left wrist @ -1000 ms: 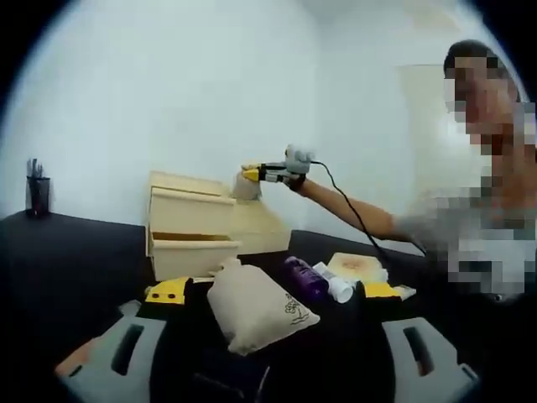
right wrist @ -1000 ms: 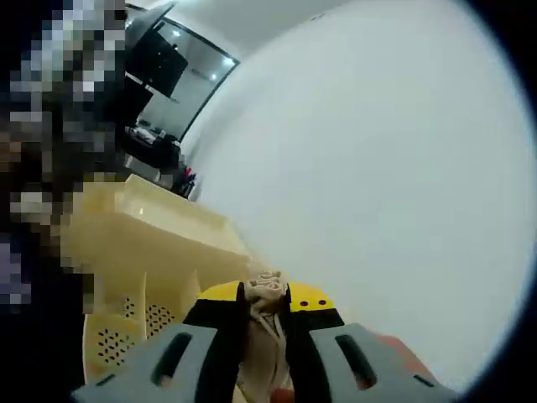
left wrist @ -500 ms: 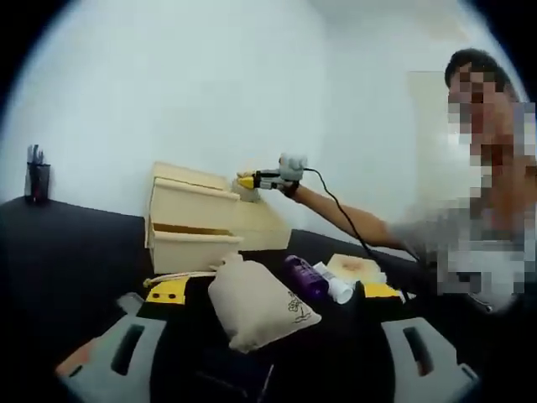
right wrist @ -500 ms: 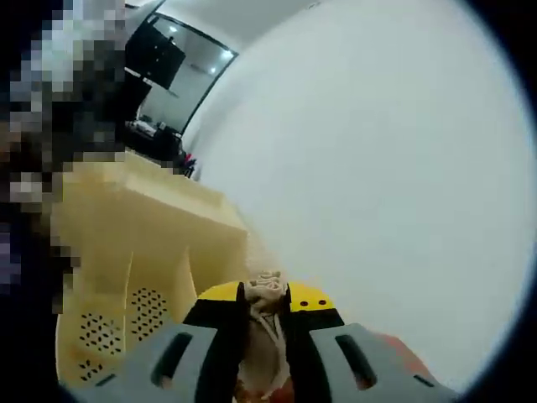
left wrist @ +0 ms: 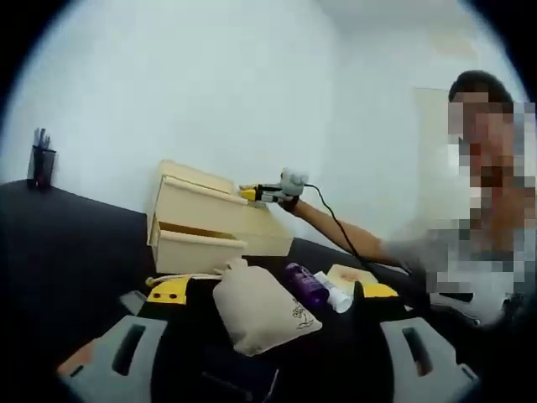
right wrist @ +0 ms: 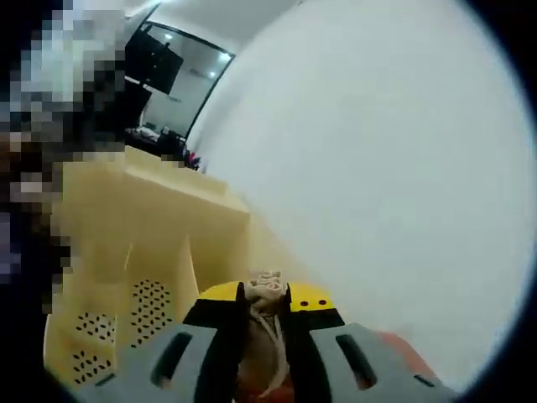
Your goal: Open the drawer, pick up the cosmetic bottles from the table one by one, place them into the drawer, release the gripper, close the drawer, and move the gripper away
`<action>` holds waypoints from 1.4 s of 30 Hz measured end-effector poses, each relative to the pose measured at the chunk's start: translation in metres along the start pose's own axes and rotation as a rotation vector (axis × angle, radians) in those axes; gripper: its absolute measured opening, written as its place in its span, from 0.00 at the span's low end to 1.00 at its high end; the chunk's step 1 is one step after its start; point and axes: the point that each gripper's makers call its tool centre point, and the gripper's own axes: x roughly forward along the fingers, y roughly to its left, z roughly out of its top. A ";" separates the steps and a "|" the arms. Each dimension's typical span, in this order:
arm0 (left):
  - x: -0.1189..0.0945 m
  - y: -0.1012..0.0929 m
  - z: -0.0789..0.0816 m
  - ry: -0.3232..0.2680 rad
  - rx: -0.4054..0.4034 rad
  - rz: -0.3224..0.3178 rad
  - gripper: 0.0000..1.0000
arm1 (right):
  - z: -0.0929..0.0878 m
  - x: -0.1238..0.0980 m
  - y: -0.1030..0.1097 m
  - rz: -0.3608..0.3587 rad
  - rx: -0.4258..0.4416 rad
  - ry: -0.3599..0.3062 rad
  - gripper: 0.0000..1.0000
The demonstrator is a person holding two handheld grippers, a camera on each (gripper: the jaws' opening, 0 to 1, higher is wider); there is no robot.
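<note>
A pale wooden drawer unit (left wrist: 195,220) stands on the black table, its lower drawer (left wrist: 198,253) pulled out a little. My right gripper (left wrist: 262,194), held in a person's hand, hovers at the unit's upper right side. In the right gripper view it (right wrist: 265,302) is shut on the tied neck of a small beige cloth pouch (right wrist: 266,288), close to the unit's perforated wall (right wrist: 149,300). My left gripper (left wrist: 273,291) is open low over the table. Between its jaws lies a larger beige pouch (left wrist: 260,306). A purple bottle (left wrist: 304,284) and a white bottle (left wrist: 336,294) lie just beyond.
A flat beige pad (left wrist: 352,274) lies behind the bottles. A dark pen holder (left wrist: 42,164) stands at the table's far left. A white wall (left wrist: 210,92) backs the table. The person sits at the right, a cable (left wrist: 336,231) running along the forearm.
The right gripper has come down with the small pouch, closer to the drawer unit, whose perforated wall now looks larger. The left gripper stays open; its view has shifted slightly.
</note>
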 end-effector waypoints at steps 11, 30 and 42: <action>0.001 -0.003 -0.003 0.009 -0.011 -0.015 0.72 | -0.013 0.002 -0.003 -0.029 -0.029 0.050 0.20; 0.000 -0.004 -0.002 0.008 -0.014 -0.024 0.73 | 0.019 -0.020 -0.018 -0.068 -0.029 -0.005 0.19; -0.001 -0.004 0.000 0.002 -0.021 -0.031 0.73 | 0.050 -0.048 -0.018 -0.062 -0.024 -0.024 0.26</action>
